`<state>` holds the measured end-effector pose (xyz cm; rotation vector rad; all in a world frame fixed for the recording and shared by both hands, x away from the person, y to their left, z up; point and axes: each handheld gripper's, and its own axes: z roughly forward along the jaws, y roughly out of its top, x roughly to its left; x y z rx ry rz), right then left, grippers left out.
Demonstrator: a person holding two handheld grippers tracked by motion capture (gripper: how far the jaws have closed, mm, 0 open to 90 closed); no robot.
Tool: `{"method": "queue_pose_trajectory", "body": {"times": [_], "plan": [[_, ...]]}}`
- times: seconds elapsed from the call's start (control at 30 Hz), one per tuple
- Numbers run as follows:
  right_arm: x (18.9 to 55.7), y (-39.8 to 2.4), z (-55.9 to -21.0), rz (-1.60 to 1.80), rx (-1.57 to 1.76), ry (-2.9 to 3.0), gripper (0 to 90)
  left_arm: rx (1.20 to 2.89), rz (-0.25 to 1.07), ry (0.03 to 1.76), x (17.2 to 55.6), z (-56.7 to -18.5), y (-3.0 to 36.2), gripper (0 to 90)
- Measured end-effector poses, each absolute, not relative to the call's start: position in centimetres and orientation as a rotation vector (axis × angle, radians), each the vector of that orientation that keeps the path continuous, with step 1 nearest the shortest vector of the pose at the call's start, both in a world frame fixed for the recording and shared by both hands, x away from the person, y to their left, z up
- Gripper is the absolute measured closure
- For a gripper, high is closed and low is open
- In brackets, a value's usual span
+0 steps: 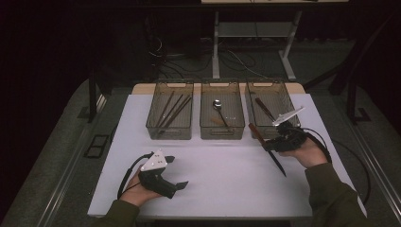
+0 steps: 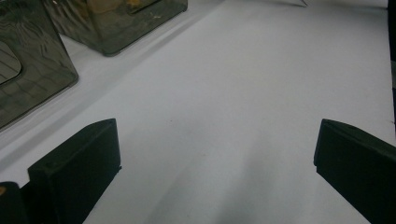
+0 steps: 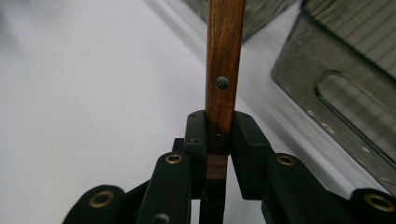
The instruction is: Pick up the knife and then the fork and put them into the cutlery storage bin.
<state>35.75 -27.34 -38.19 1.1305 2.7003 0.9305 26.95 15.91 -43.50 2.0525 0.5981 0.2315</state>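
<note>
My right gripper [image 1: 273, 142] hovers just in front of the right-hand bin, shut on a knife [image 1: 269, 150]. Its brown wooden handle points toward the bins and its dark blade slants back toward the person. In the right gripper view the two pads [image 3: 194, 135] clamp the riveted wooden handle [image 3: 224, 56], which rises straight up between them. My left gripper [image 1: 176, 171] rests low at the table's front left, its jaws wide apart. In the left gripper view bare white table lies between those jaws [image 2: 218, 135].
Three clear bins stand in a row at the back of the white table [image 1: 227, 179]. The left bin [image 1: 152, 124] holds chopsticks, the middle bin [image 1: 206, 128] a spoon, and the right bin [image 1: 283, 97] another knife. Cables trail from both grippers.
</note>
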Motion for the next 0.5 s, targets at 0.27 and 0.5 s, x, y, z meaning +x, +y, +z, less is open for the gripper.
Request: {"method": "queue_pose_trajectory", "body": {"times": [0.27,0.5], "plan": [[35.3,-28.8,-37.9,1.062,1.193,2.587,76.7,2.054,0.233,0.592,26.9,-43.4,16.0,0.0],[35.0,-29.8,-37.5,1.178,1.217,2.485,76.7,2.057,0.233,0.585,27.0,-43.4,16.0,0.0]]}}
